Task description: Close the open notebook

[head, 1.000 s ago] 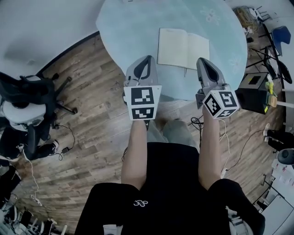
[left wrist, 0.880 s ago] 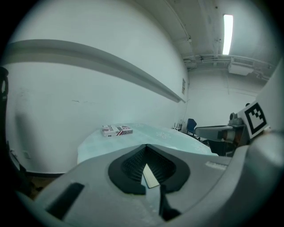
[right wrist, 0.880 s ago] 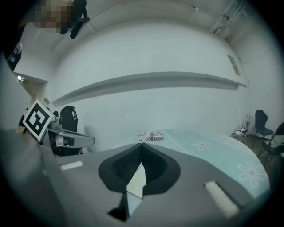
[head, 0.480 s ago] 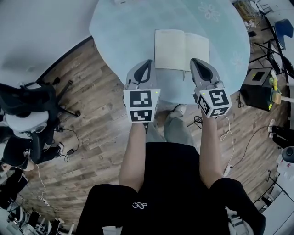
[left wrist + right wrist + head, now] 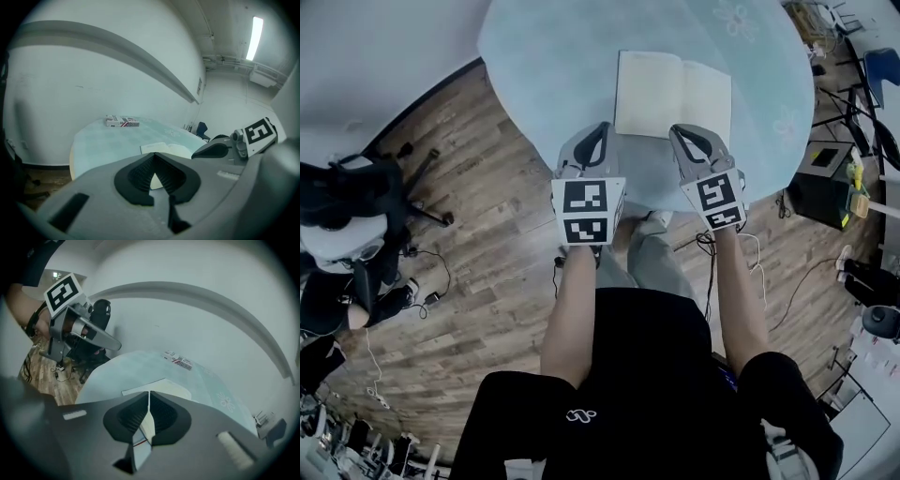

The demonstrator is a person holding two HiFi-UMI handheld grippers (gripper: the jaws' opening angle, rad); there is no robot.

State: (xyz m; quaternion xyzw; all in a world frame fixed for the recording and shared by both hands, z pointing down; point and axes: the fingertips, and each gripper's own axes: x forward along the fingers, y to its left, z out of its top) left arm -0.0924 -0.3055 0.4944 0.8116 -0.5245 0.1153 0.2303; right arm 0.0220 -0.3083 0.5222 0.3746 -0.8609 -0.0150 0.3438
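The open notebook (image 5: 673,96) lies flat on the round pale-blue table (image 5: 544,56), cream pages up. In the left gripper view the notebook (image 5: 166,149) shows just past the jaws, and in the right gripper view the notebook (image 5: 159,386) lies straight ahead. My left gripper (image 5: 600,128) hovers at the table's near edge, beside the notebook's near left corner, jaws shut and empty (image 5: 154,154). My right gripper (image 5: 679,133) is over the near edge of the right page, rolled over, jaws shut on nothing (image 5: 149,393).
A small printed box (image 5: 122,121) rests at the table's far side. A black office chair (image 5: 347,206) stands on the wooden floor to the left. To the right of the table is a black box (image 5: 820,183), with cables on the floor around it.
Both grippers have sunk towards the table's near edge and closer to the notebook. The right one has rolled, so its marker cube now faces differently.
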